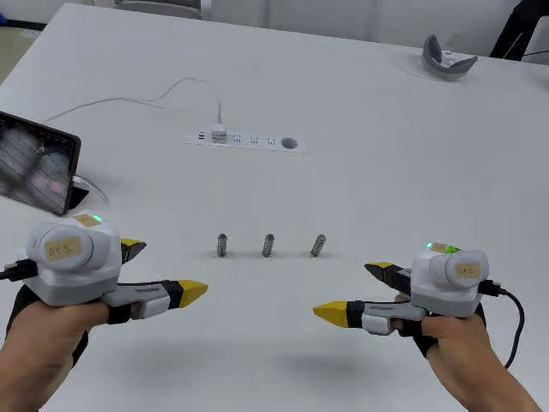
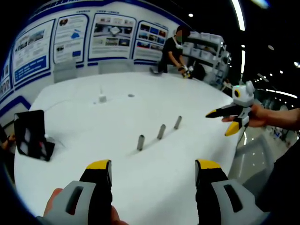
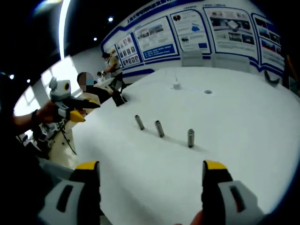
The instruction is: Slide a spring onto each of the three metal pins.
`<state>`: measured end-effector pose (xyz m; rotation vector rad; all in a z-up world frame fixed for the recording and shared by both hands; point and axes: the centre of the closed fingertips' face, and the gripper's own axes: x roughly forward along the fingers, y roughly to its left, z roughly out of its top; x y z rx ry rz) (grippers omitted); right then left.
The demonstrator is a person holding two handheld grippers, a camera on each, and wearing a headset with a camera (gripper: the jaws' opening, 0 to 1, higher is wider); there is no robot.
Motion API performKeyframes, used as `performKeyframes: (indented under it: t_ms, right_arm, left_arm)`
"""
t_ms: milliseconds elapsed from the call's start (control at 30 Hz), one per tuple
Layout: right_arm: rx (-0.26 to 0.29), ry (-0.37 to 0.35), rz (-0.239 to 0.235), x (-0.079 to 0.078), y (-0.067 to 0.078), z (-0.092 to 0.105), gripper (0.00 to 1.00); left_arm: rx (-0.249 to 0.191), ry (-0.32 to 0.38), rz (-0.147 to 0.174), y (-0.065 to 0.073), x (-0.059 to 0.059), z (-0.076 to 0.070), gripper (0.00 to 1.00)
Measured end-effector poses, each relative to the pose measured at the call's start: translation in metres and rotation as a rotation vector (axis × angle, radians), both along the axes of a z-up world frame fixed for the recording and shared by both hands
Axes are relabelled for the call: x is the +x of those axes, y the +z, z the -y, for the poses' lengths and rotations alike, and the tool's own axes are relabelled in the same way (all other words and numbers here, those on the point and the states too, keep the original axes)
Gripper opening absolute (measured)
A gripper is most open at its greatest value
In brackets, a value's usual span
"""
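— Which step are you at?
— Your left tool [image 1: 171,269] and right tool [image 1: 343,290] are both open and empty. Ahead, between them, all three pins [image 1: 268,238] seem to carry springs [image 1: 318,246]; you need only check them.

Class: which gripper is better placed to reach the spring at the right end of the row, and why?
Probably right. The right gripper is open, empty and on the same side as the right-end spring; the left gripper, also open, sits beyond the row's other end.
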<state>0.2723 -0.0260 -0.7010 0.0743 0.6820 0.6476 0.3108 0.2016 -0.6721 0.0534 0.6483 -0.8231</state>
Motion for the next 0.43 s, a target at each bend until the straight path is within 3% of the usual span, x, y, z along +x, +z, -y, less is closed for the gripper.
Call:
performKeyframes:
  t_ms: [433]
  right_arm:
    - [0.001,-0.001,-0.005,-0.0019,-0.0014,0.0007,0.93]
  left_arm:
    - [0.012,0.002,-0.005,-0.0045,-0.0015,-0.0082,0.75]
